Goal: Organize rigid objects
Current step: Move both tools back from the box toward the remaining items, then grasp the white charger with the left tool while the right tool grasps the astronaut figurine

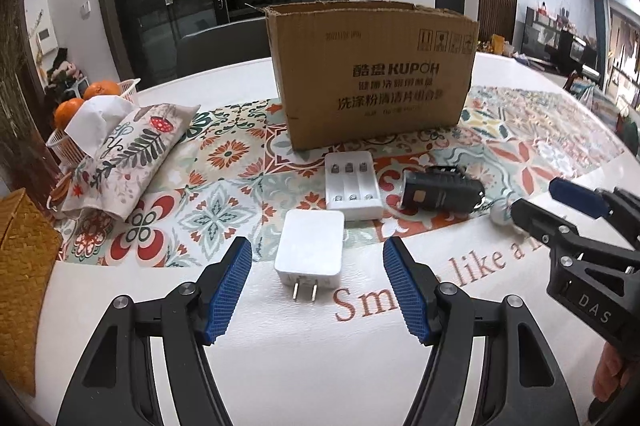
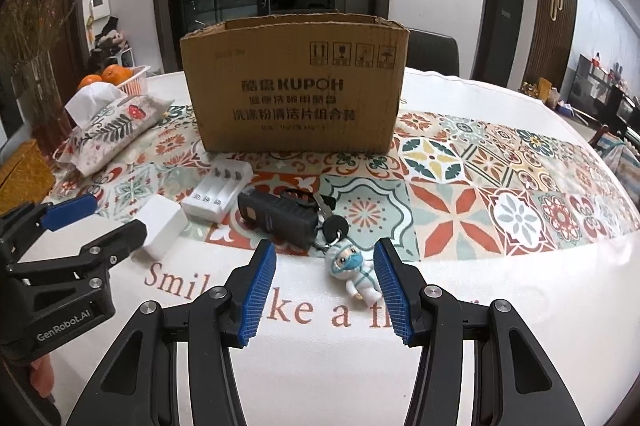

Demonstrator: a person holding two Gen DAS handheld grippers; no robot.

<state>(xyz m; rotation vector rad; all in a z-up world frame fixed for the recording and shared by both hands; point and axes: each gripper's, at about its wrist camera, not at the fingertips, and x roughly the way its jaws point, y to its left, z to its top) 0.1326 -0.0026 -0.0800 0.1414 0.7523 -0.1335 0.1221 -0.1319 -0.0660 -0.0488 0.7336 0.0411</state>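
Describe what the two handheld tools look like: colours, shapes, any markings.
Both are alike: black plastic linkage arms with silver pivot bolts, ending in ribbed blue pads. The left tool body reads "GenRobot.AI" in white; the right tool body reads "DAS". No cables or sleeves show.

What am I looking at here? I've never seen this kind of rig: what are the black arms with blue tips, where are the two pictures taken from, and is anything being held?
There is no robot. A person holds a two-finger gripper in each hand, and a fisheye camera on each one looks forward along its fingers. One picture comes from the left gripper, the other from the right gripper; the blue parts are the finger pads.

On the table, in front of an open cardboard box, lie a white plug adapter, a white battery charger and a black key case with keys and a small figurine. A tissue pouch and a basket of oranges sit to the left.

Both grippers are open and hold nothing. The left frames the adapter, the right the figurine.
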